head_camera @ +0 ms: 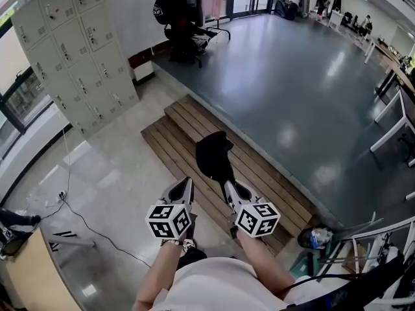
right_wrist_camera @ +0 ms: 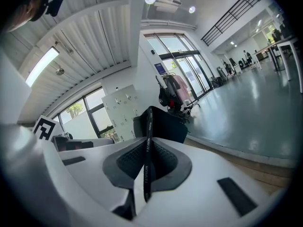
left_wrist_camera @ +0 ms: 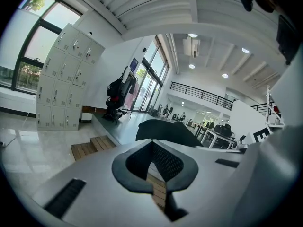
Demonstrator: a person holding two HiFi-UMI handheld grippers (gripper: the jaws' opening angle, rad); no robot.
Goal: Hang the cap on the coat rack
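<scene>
A black cap (head_camera: 213, 155) hangs in front of me above the wooden steps, and my right gripper (head_camera: 227, 185) is shut on it. In the right gripper view the cap's thin black strap (right_wrist_camera: 147, 155) runs between the closed pads of the right gripper (right_wrist_camera: 147, 150), with the cap's body (right_wrist_camera: 161, 124) just beyond. My left gripper (head_camera: 188, 183) stays beside it, apart from the cap, with its jaws together on nothing. The cap (left_wrist_camera: 165, 131) also shows past the left gripper (left_wrist_camera: 152, 145) in its own view. The coat rack (head_camera: 188, 5) stands far off on the raised floor, hung with a black bag and clothes.
Grey lockers (head_camera: 78, 50) line the wall at the left. Two wooden steps (head_camera: 194, 135) lead up to the dark raised floor (head_camera: 292, 76). White tables (head_camera: 395, 115) stand at the right. A cable (head_camera: 84, 222) trails over the pale floor, and a wooden desk (head_camera: 26, 271) sits at bottom left.
</scene>
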